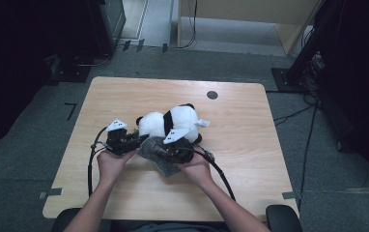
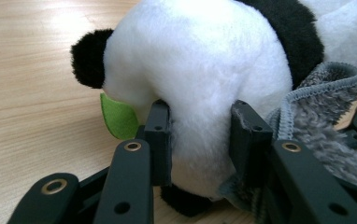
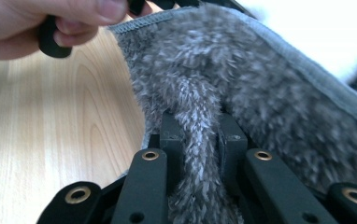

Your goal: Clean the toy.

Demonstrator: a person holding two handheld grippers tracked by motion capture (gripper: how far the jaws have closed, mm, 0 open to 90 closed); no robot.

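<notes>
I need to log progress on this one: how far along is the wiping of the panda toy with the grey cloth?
Done: left gripper clamps the panda toy; right gripper pinches a fold of the grey cloth. In hand: cloth lies against the toy's side. Left: how much wiping remains cannot be told.

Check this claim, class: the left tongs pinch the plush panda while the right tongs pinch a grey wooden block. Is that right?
One detail is wrong. The right tongs pinch a fold of a grey fluffy cloth, not a wooden block, as the right gripper view shows. The left tongs do pinch the plush panda.
</notes>
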